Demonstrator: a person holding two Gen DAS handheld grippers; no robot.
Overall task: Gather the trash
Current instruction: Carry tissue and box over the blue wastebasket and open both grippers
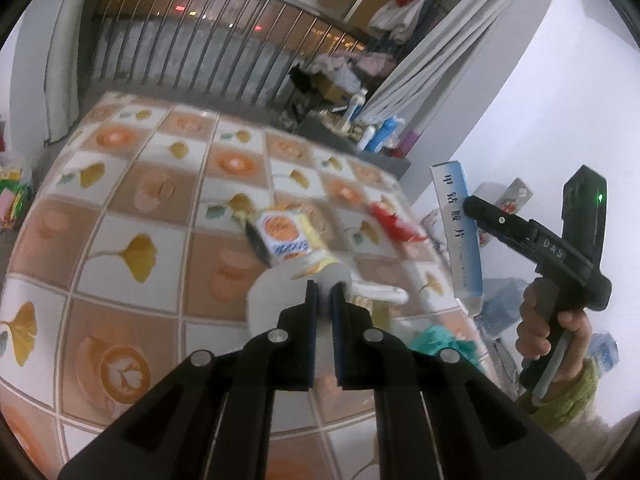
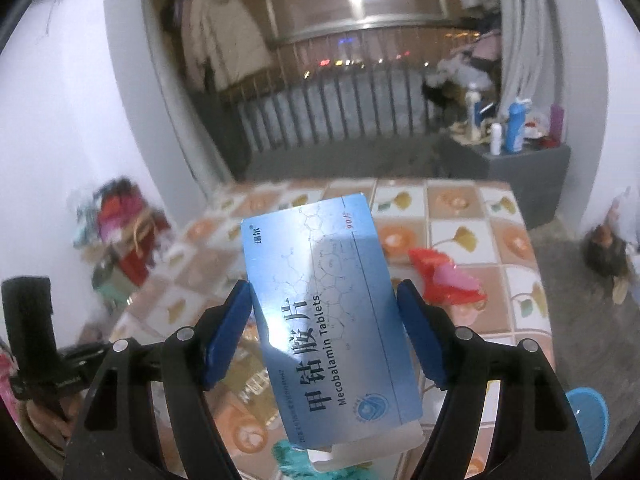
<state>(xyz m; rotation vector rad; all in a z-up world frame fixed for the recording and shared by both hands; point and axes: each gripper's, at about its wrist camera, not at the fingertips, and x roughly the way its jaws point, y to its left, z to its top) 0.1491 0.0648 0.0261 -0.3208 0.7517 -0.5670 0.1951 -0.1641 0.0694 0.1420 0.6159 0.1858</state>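
R gripper (image 2: 324,312) clamps blue tablet box (image 2: 332,320) across its width, box upright btwn pads, lifted above tiled table (image 2: 516,248). L gripper (image 1: 325,300) nearly closed, pinching white bag (image 1: 276,292) w/ snack wrapper (image 1: 286,238) just beyond tips.

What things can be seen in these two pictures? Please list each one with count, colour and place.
tablet box: 1, blue, between the right gripper's pads, above the table
snack packet: 1, white and orange, at the left gripper's tips
white bag: 1, white, clamped in the left gripper
red wrapper: 1, red, on the tablecloth
tablecloth: 1, orange and white tiles with yellow leaves
bottles: several, blue and white, grey cabinet behind
left gripper: shut
right gripper: holding the box
hand: 1, holds the right gripper's handle
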